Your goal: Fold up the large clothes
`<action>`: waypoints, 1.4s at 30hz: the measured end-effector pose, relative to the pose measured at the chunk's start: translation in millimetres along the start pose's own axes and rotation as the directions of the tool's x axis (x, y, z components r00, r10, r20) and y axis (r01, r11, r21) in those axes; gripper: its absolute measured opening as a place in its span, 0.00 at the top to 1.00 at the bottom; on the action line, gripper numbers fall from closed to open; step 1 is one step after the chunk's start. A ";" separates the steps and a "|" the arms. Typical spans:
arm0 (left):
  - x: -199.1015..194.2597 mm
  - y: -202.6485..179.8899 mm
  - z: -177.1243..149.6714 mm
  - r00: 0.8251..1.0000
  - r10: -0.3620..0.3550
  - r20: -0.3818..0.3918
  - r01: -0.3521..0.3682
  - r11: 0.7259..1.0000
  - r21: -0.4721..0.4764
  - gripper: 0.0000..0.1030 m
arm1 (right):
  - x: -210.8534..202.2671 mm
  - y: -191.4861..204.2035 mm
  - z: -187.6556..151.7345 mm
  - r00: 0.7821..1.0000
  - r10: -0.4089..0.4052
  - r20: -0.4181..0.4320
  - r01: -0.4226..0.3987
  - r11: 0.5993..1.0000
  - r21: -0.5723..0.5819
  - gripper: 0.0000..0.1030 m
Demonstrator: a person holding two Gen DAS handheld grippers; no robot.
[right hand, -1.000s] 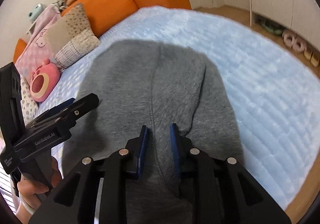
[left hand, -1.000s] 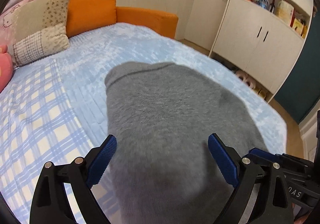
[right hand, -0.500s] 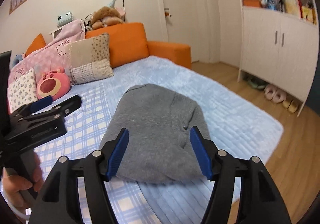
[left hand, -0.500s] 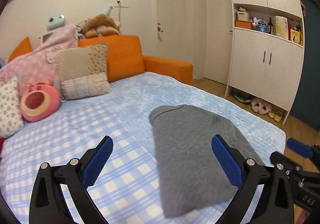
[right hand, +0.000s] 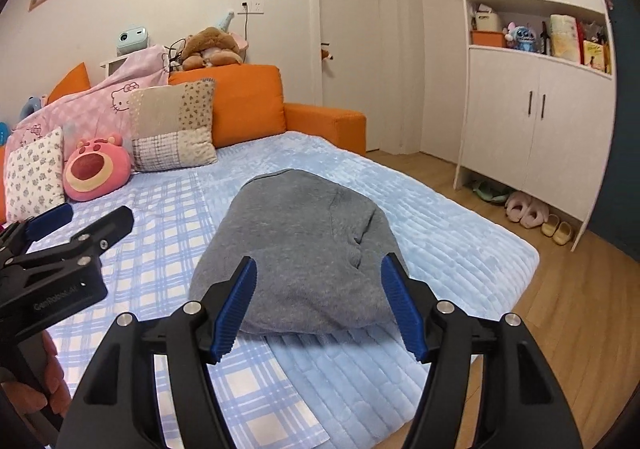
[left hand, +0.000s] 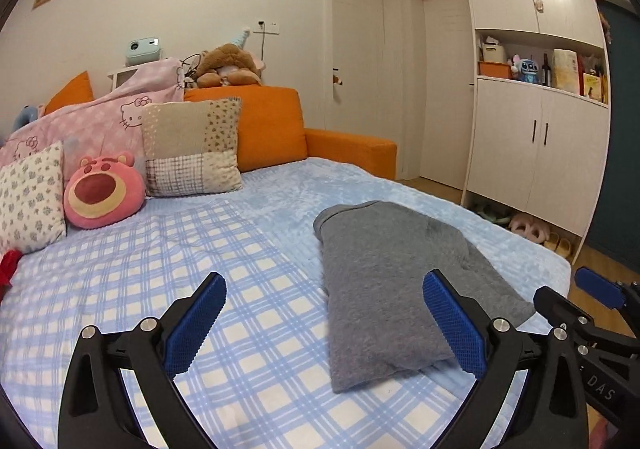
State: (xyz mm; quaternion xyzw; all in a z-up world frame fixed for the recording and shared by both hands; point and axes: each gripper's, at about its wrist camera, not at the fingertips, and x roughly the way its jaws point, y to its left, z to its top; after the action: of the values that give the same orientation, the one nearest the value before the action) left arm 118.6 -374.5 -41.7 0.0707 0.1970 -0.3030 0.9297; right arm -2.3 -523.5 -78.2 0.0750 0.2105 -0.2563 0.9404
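Right now, through your left wrist camera, your left gripper (left hand: 324,325) has its blue ribbed pads spread as wide as they go, with nothing pinched between them. The folded grey fleece garment (left hand: 396,289) lies flat on the bed (left hand: 120,289), mostly on the pale blue quilted blanket (left hand: 360,185), its near left edge reaching onto the blue-and-white checked sheet (left hand: 248,361). The garment sits ahead of the right-hand pad and clear of both pads. Your right gripper (left hand: 596,305) pokes in at the lower right edge. At the head of the bed you have a patchwork beige cushion (left hand: 188,149), a round pink bear plush (left hand: 102,191) and an orange upholstered backrest (left hand: 272,121). Through your right wrist camera, your right gripper (right hand: 316,309) stands partly open and empty, its pads held apart above the garment's (right hand: 304,241) near folded edge (not touching the cloth, as far as the view shows). The garment lies straight ahead, straddling the seam between blanket (right hand: 440,241) and checked sheet (right hand: 160,257). Your left gripper (right hand: 68,233) shows at the left, well apart from the garment, with your hand (right hand: 36,393) below it. White cupboards (right hand: 536,121) stand to the right on the wooden floor (right hand: 580,309).
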 end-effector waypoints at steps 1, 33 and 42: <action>1.2 -0.4 -3.6 1.000 -0.014 -0.004 0.014 1.000 -0.005 0.03 | 1.5 0.9 -3.1 1.000 -0.003 -0.002 0.003 1.000 -0.001 0.38; -3.6 -20.5 -24.8 0.999 -0.043 0.027 0.043 0.999 0.025 0.03 | -38.6 3.1 -16.8 0.989 -0.041 0.141 0.042 0.999 -0.002 0.23; -5.4 -20.1 -24.1 0.999 -0.045 0.027 0.044 0.999 0.022 0.03 | -38.3 9.7 -17.2 0.989 -0.048 0.142 0.053 0.998 -0.027 0.14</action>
State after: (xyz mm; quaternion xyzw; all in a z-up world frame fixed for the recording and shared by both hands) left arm 95.0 -381.7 -61.8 0.0721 0.1823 -0.3268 0.9245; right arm -33.2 -493.6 -76.8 0.0370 0.1490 -0.2814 0.9472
